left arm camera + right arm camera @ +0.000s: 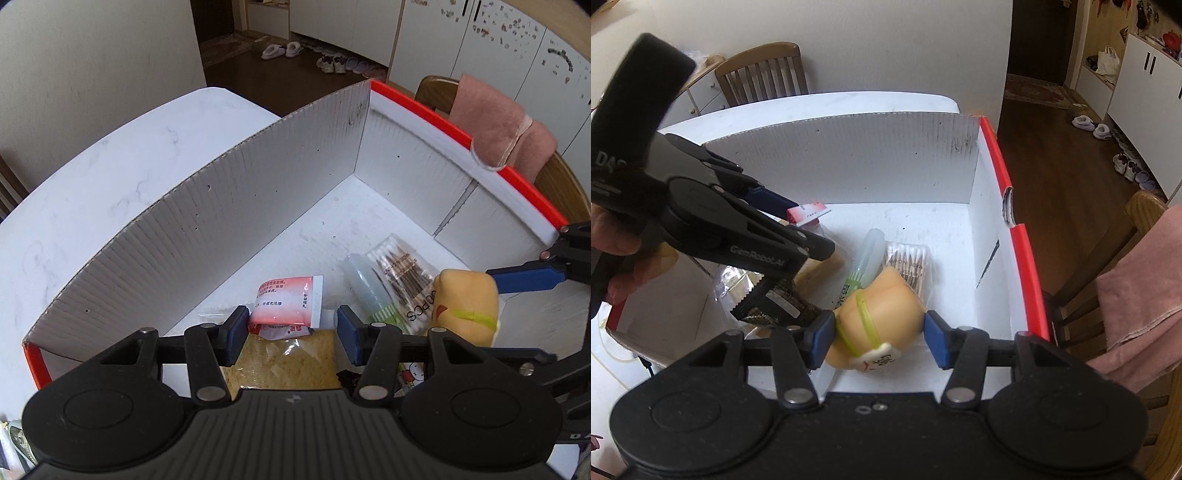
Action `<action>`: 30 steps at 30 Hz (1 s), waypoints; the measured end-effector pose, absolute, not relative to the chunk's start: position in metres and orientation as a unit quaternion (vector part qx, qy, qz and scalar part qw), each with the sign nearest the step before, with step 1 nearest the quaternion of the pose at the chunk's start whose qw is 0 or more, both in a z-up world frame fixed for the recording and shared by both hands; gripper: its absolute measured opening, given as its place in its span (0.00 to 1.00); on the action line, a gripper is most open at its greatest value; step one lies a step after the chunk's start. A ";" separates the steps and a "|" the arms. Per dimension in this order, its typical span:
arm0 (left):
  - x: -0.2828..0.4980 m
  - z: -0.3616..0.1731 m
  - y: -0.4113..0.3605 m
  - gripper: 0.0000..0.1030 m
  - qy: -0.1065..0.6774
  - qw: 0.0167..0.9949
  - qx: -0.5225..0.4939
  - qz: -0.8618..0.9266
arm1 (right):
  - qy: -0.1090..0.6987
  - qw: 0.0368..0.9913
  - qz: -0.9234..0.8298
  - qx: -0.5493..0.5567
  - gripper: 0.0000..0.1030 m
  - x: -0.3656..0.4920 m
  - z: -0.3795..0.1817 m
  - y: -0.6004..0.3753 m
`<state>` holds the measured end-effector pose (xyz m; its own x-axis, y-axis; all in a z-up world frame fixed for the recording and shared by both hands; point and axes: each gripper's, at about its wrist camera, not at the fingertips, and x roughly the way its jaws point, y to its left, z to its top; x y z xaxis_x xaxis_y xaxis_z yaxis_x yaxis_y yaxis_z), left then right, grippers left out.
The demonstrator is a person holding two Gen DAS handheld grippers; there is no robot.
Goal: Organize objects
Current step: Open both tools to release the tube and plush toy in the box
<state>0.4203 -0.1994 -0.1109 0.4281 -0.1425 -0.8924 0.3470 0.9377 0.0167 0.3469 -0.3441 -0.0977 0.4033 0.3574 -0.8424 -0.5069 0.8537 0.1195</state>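
Most of the sorting looks done: several things already lie inside the white box (258, 192) with the red rim, which fills the middle of both views and stands on the pale table (110, 147).

On the box floor, in the left wrist view, the clear bottle (364, 284) and the cotton-swab pack (402, 266) lie side by side at centre right. Just left of them is a red-and-white sachet (288, 299), and a yellow packet (284, 362) lies at the lower centre.

The left gripper (291, 332) hangs over the sachet and the yellow packet with its jaws fairly narrow. The sachet's end sits between the pads, but whether they press on it I cannot tell.

The right gripper (879, 339), at the lower centre of its own view, has the soft tan toy (882, 314) between its jaws. The left pad touches the toy and the right pad stands clear, so the toy looks released, resting low in the box against the swab pack.

What is left is hard to judge. A dark foil pouch (775, 302) and a clear bag (735, 280) show at centre left in the right wrist view, under the left gripper, apparently inside the box too. Nothing still waiting on the table can be made out.
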 end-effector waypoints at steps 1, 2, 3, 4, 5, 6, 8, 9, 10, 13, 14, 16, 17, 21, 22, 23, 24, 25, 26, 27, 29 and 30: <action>0.420 -0.111 -0.200 0.50 0.514 0.839 0.102 -0.145 | 0.480 0.834 0.260 -0.077 0.51 0.346 -0.096 -0.344; 0.421 -0.112 -0.201 0.50 0.515 0.838 0.104 -0.145 | 0.480 0.834 0.260 -0.076 0.52 0.346 -0.096 -0.345; 0.421 -0.112 -0.202 0.50 0.515 0.838 0.107 -0.144 | 0.479 0.834 0.261 -0.075 0.52 0.346 -0.095 -0.346; 0.421 -0.112 -0.203 0.50 0.515 0.838 0.109 -0.144 | 0.478 0.835 0.261 -0.075 0.52 0.345 -0.095 -0.346; 0.421 -0.112 -0.203 0.50 0.515 0.837 0.111 -0.144 | 0.477 0.836 0.261 -0.074 0.52 0.344 -0.094 -0.346; 0.421 -0.112 -0.204 0.50 0.516 0.837 0.112 -0.144 | 0.475 0.837 0.261 -0.073 0.52 0.344 -0.093 -0.347; 0.420 -0.112 -0.204 0.51 0.516 0.837 0.113 -0.143 | 0.472 0.839 0.262 -0.069 0.54 0.343 -0.090 -0.349; 0.420 -0.111 -0.204 0.53 0.516 0.837 0.112 -0.143 | 0.470 0.840 0.263 -0.067 0.54 0.343 -0.089 -0.350; 0.419 -0.111 -0.204 0.57 0.515 0.838 0.111 -0.145 | 0.469 0.841 0.263 -0.065 0.55 0.342 -0.088 -0.351; 0.415 -0.108 -0.203 0.60 0.510 0.840 0.108 -0.149 | 0.467 0.842 0.263 -0.063 0.57 0.339 -0.085 -0.352; 0.414 -0.107 -0.202 0.61 0.510 0.841 0.106 -0.150 | 0.466 0.842 0.263 -0.061 0.57 0.338 -0.084 -0.353; 0.410 -0.104 -0.201 0.61 0.507 0.843 0.104 -0.149 | 0.465 0.843 0.263 -0.058 0.57 0.336 -0.082 -0.354; 0.408 -0.102 -0.200 0.61 0.504 0.844 0.102 -0.149 | 0.465 0.843 0.264 -0.057 0.57 0.335 -0.081 -0.355; 0.397 -0.091 -0.196 0.61 0.492 0.852 0.090 -0.156 | 0.459 0.846 0.266 -0.054 0.58 0.330 -0.076 -0.357; 0.394 -0.087 -0.195 0.61 0.488 0.854 0.087 -0.158 | 0.457 0.847 0.267 -0.053 0.58 0.329 -0.074 -0.357; 0.391 -0.083 -0.194 0.61 0.484 0.857 0.084 -0.159 | 0.456 0.847 0.267 -0.053 0.58 0.327 -0.072 -0.356; 0.388 -0.078 -0.193 0.61 0.479 0.859 0.081 -0.161 | 0.454 0.848 0.268 -0.053 0.58 0.326 -0.070 -0.356; 0.384 -0.076 -0.192 0.61 0.475 0.861 0.078 -0.164 | 0.452 0.849 0.269 -0.052 0.58 0.324 -0.068 -0.356; 0.381 -0.071 -0.192 0.61 0.471 0.863 0.076 -0.166 | 0.451 0.849 0.270 -0.052 0.58 0.323 -0.066 -0.356; 0.377 -0.067 -0.190 0.61 0.467 0.865 0.073 -0.168 | 0.449 0.850 0.271 -0.051 0.58 0.321 -0.063 -0.355; 0.369 -0.060 -0.188 0.61 0.459 0.869 0.066 -0.173 | 0.445 0.852 0.272 -0.052 0.59 0.318 -0.059 -0.354; 0.364 -0.056 -0.186 0.61 0.455 0.871 0.063 -0.174 | 0.443 0.853 0.273 -0.052 0.59 0.317 -0.057 -0.352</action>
<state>0.3645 -0.1863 -0.0558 0.5252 -0.2459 -0.8146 0.3598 0.9317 -0.0493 0.3165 -0.3515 -0.0566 0.4591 0.4191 -0.7834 -0.5106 0.8460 0.1534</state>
